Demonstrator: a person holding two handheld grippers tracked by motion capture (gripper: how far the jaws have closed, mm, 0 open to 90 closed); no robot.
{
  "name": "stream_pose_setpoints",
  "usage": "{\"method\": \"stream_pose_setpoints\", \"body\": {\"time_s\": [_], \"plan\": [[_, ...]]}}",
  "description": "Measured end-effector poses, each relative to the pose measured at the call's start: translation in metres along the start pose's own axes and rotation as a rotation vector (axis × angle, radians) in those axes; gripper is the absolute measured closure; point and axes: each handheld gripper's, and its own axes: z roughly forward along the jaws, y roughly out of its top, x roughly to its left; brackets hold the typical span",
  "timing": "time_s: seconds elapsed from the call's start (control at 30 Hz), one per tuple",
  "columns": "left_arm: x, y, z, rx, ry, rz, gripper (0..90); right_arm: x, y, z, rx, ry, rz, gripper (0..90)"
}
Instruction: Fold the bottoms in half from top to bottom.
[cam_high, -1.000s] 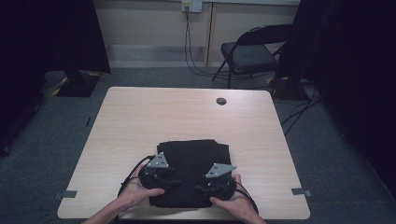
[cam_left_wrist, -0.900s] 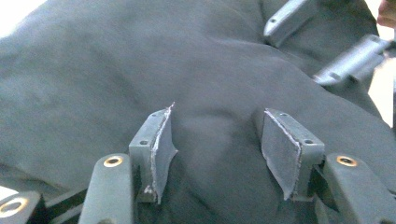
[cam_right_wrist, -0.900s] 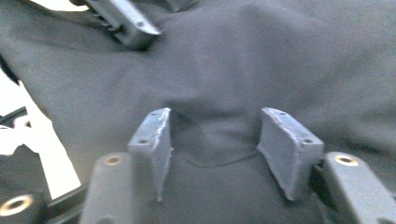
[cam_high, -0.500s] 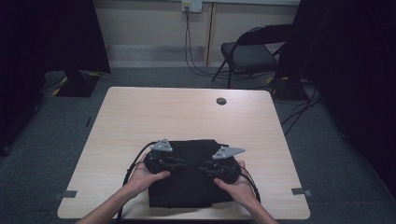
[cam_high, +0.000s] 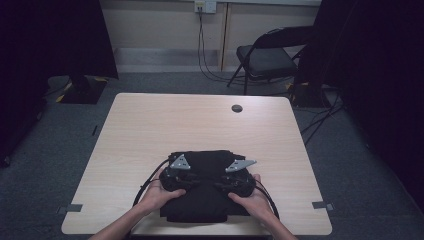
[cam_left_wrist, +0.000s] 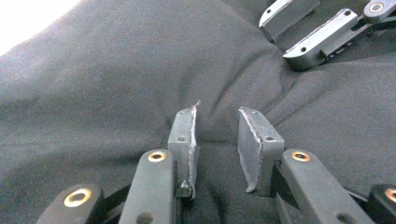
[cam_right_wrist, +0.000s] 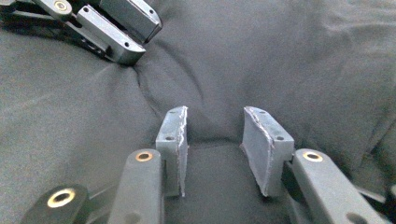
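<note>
Pressing down side by side on the folded black garment (cam_high: 202, 187), both hand-held grippers' jaws have just been opening, parted, gripping nothing

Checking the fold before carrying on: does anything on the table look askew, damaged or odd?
Nothing stands out. The folded black fabric garment lies flat and roughly square at the near edge of the light wooden table, with only soft creases between the left gripper and right gripper.

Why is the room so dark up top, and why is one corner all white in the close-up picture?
High view: light falls mainly on the table, while the sides of the room sink into shadow and the black cloth shows little detail. Left gripper view: the top left corner is overexposed to plain white, and the cloth looks grey and slightly soft. Right gripper view: evenly lit, no glare.
</note>
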Motion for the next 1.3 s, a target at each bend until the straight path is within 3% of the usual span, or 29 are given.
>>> {"method": "stream_pose_setpoints", "body": {"time_s": [0.1,0.17,0.27,0.33,0.47,0.53,0.63,0.73,0.87,1.1,1.3], "plan": [[0.002,0.000,-0.003,0.002,-0.008,-0.019,65.5,-0.002,0.006,-0.005,-0.013,0.006,0.000,51.8],[0.003,0.003,-0.007,-0.007,-0.013,-0.026,62.9,-0.005,0.013,-0.013,-0.049,-0.010,0.019,48.2],[0.001,0.005,-0.015,-0.049,-0.003,-0.007,60.8,-0.013,0.025,-0.017,-0.082,-0.038,0.029,44.6],[-0.002,0.007,-0.023,-0.085,-0.037,0.001,63.5,-0.022,0.039,-0.015,-0.113,-0.025,0.038,41.9],[-0.007,0.005,-0.019,-0.040,-0.046,0.016,63.9,-0.031,0.065,0.002,-0.127,-0.010,0.023,33.5],[-0.006,0.002,-0.011,-0.009,-0.030,-0.008,63.8,-0.032,0.080,0.017,-0.110,-0.005,0.011,31.7],[0.000,-0.001,-0.001,-0.004,-0.033,-0.052,64.0,-0.032,0.094,0.038,-0.077,0.010,-0.001,27.7],[0.002,-0.002,0.000,-0.009,-0.024,-0.024,67.5,-0.035,0.100,0.056,-0.048,0.029,0.002,25.1],[0.003,-0.003,0.000,-0.010,-0.024,-0.022,68.5,-0.043,0.104,0.077,-0.003,0.049,0.005,21.8],[0.004,-0.002,0.000,-0.002,-0.024,-0.023,69.6,-0.053,0.100,0.090,0.054,0.085,0.014,20.5],[0.003,-0.002,0.000,-0.004,-0.024,-0.035,69.6,-0.054,0.097,0.088,0.068,0.124,0.006,23.9]]}}
